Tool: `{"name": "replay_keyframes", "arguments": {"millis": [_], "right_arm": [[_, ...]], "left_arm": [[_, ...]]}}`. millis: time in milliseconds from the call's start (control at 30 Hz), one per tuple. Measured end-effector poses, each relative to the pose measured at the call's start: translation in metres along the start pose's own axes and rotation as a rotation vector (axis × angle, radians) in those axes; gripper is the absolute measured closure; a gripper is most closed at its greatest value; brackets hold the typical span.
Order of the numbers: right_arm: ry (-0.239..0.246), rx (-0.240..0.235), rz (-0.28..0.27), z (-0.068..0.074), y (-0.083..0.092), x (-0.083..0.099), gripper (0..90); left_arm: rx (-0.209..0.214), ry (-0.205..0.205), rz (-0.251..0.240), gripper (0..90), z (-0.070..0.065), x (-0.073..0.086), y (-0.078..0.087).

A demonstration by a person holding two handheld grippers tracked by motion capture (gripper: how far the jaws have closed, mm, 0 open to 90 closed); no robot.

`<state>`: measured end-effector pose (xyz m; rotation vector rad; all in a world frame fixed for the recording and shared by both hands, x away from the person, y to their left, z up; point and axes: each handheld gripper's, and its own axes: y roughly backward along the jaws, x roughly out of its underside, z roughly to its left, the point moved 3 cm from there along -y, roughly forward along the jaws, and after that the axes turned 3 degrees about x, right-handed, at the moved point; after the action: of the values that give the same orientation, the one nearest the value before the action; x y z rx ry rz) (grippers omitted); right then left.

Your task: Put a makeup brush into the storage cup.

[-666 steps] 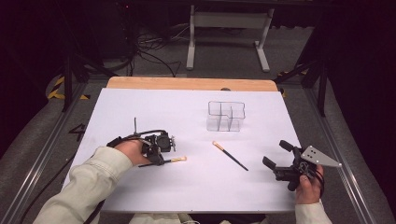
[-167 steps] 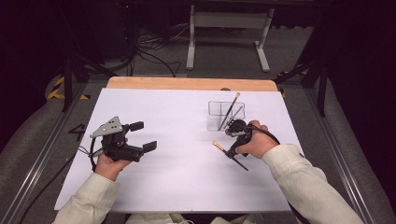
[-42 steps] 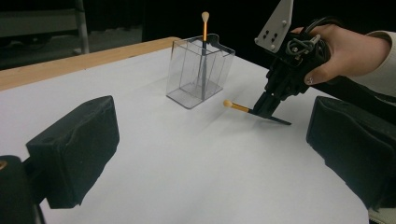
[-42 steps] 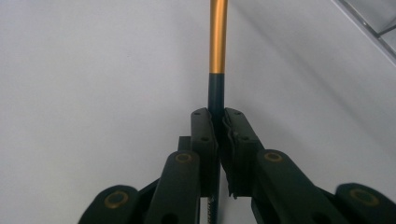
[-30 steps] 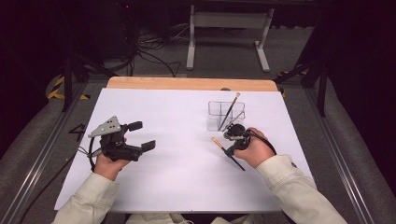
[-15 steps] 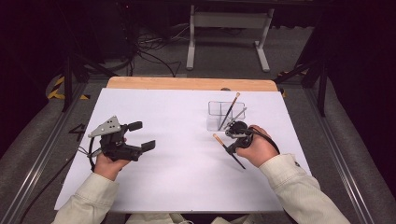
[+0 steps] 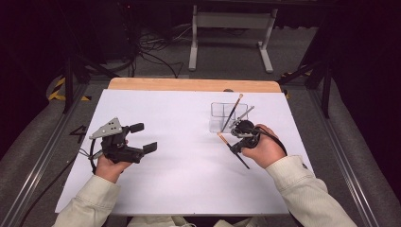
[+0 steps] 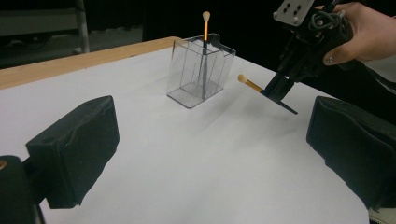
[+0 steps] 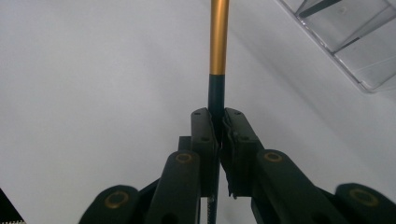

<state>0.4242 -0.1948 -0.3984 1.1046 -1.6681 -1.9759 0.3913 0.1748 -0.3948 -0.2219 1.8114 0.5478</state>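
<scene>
Overhead light bright on white table [image 7: 179, 165]; surroundings dark; soft shadows; close tool blurred.

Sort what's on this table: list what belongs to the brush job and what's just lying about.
In the job:
- makeup brush clamped in the right gripper
- clear organizer box
- brush already standing in the box

Not in use:
- left gripper, fingers apart, holding nothing
- white table sheet
- metal stand on the floor behind

Black tools, pale sleeves

Left tool [image 7: 141, 137] carries a grey three-cornered plate; right tool [image 9: 218, 122] shows brass-coloured rivets; both sleeves are cream.
</scene>
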Motion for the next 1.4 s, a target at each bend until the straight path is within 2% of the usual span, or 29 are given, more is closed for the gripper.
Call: {"name": "replay_keyframes", "arguments": {"millis": [300,767,1233,1333,1400], "right_arm": [[0.004,0.002,-0.061,0.001,0.016,-0.004,84.1],[-0.01,0.015,-0.221,-0.001,0.046,-0.009,84.1],[-0.03,0.034,-0.378,-0.008,0.065,-0.011,84.1],[-0.037,0.035,-0.397,-0.009,0.066,-0.011,84.1],[-0.041,0.038,-0.437,-0.011,0.069,-0.012,84.1]], "left_arm": [[0.0,0.003,0.002,3.2,0.0,0.001,0.0],[0.0,0.004,0.001,3.2,0.001,0.0,0.001],[-0.003,0.001,0.001,3.2,0.001,0.0,0.001],[-0.005,0.0,-0.001,3.2,0.001,0.0,0.001],[-0.005,0.004,-0.002,3.2,0.001,0.0,0.001]]}}
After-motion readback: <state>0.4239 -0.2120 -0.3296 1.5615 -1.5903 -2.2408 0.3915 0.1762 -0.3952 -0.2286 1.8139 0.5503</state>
